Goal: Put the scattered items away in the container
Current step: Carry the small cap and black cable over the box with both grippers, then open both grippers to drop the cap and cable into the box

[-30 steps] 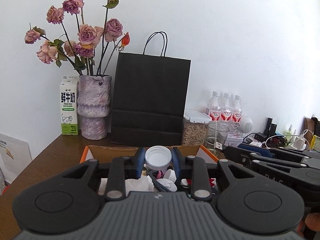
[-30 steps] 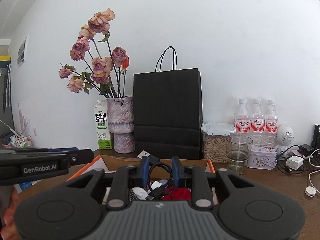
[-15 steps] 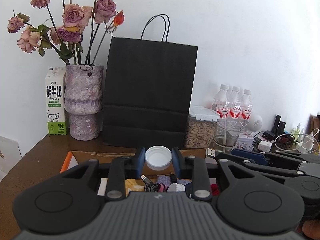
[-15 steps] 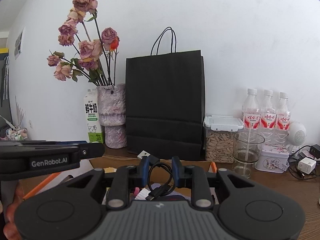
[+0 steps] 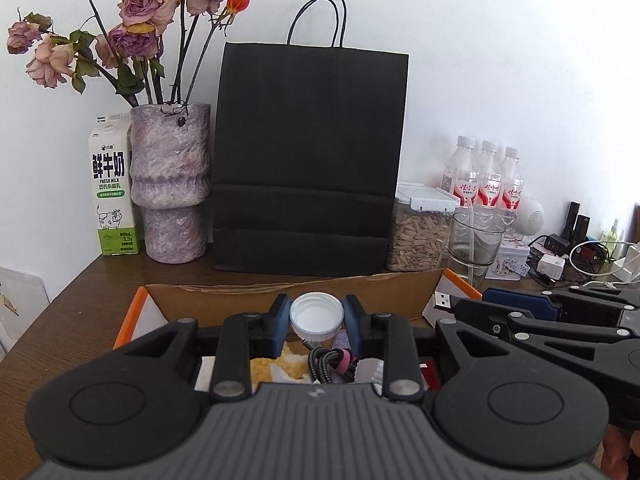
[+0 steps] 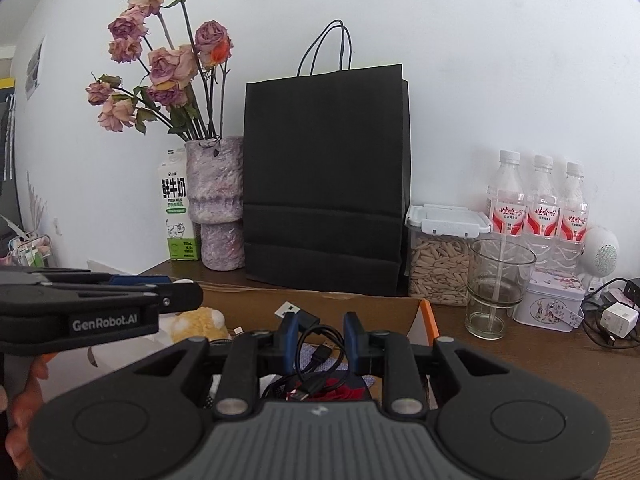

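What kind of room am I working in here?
Most likely a home, at a cluttered wooden table against a white wall. A vase of dried roses, a milk carton, water bottles and tangled chargers suggest a lived-in room.

The tongs' bodies hide most of the box's [image 5: 400, 286] contents; the roses [image 5: 140, 0] are cut off at the top.

Each claw [image 5: 316, 320] is black with blue fingertips [image 5: 279, 322], round silver screws and a ribbed grey base; white letters read GenRobot.AI.
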